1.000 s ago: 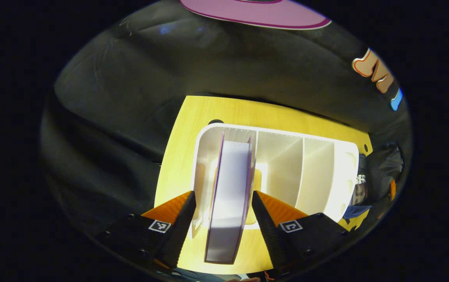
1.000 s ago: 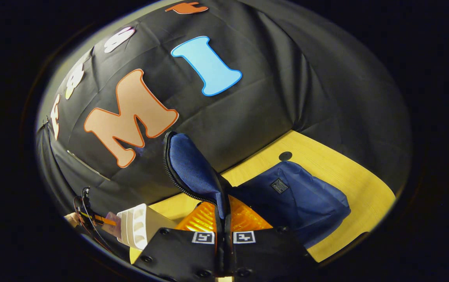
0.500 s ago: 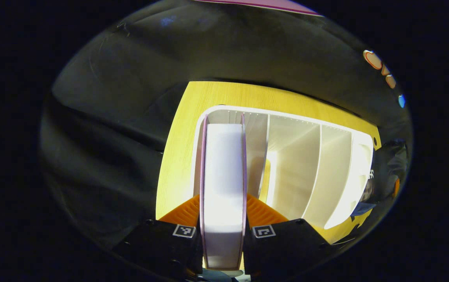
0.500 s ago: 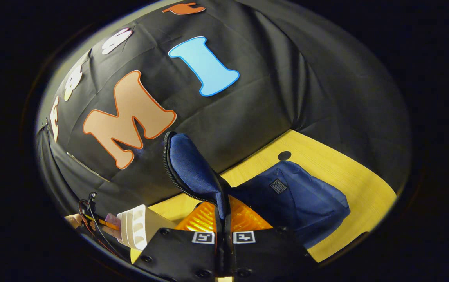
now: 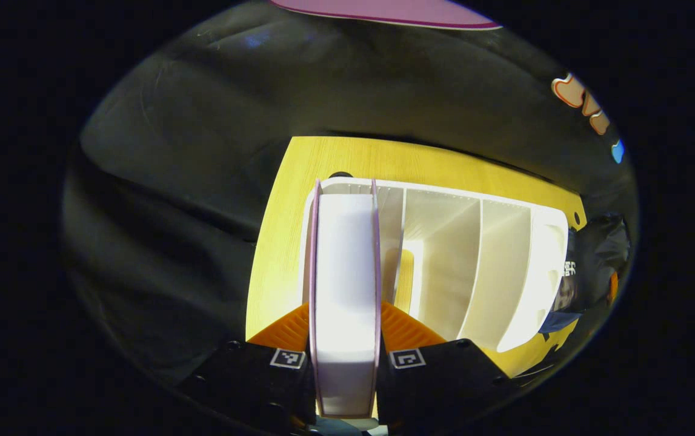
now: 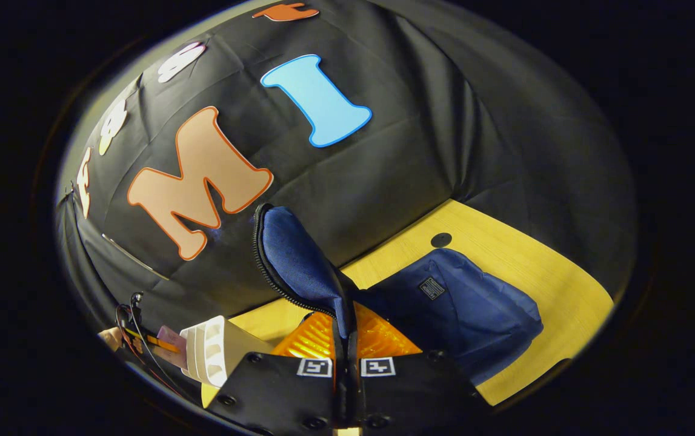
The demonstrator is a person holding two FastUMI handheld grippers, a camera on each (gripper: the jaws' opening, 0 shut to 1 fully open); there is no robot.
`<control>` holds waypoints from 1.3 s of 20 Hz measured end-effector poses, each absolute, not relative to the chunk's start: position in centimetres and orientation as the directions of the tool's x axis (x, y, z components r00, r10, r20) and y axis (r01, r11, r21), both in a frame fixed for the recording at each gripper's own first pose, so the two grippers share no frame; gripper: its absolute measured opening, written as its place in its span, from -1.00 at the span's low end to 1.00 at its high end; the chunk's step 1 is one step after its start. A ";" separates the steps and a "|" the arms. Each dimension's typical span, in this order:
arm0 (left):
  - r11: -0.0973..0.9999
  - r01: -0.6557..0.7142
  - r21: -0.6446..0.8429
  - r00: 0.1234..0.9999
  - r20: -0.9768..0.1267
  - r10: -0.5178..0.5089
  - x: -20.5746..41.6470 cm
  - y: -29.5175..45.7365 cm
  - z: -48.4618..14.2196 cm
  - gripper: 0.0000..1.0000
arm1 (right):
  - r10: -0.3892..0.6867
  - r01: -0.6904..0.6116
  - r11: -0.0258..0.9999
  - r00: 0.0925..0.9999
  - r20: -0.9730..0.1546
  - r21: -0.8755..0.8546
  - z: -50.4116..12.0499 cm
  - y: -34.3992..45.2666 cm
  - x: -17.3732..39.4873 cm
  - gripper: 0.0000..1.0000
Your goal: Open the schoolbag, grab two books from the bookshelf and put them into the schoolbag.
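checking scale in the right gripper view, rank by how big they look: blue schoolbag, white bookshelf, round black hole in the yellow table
1. blue schoolbag, though it is nearest the camera
2. white bookshelf
3. round black hole

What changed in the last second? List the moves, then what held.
The left gripper closed its jaws on the book in the end slot of the shelf; a second ago they stood open on either side of it. The book, leaning then, now stands straight in the slot. The right gripper stays shut on the bag flap, holding it up; the bag has not moved.
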State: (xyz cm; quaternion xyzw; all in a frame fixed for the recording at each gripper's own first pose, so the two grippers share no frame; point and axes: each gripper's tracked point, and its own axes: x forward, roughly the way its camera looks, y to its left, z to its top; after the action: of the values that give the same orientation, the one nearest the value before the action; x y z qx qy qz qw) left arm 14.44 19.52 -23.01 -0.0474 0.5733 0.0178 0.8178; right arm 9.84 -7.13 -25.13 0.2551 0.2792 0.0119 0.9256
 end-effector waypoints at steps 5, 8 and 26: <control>0.996 -0.058 -0.063 0.368 -0.929 -0.037 14.1 19.7 -20.6 -0.28 | 0.168 0.116 0.871 0.843 -0.512 0.477 -25.0 -7.1 9.9 -0.93; 0.996 -0.063 -0.070 0.393 -0.919 -0.040 14.0 19.9 -18.7 -0.29 | 0.169 0.116 0.870 0.842 -0.512 0.479 -25.0 -7.1 9.9 -0.93; 0.953 -0.129 -0.274 0.558 -0.815 -0.159 10.2 20.7 -6.6 -0.29 | 0.183 0.114 0.861 0.840 -0.511 0.495 -24.7 -7.2 10.3 -0.93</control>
State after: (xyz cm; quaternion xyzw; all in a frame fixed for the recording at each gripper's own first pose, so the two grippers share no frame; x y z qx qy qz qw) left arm 10.16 20.67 -6.56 -0.1529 0.4701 -0.0087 0.8692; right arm 10.29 -7.23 -24.74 0.2626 0.2822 0.0186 0.9225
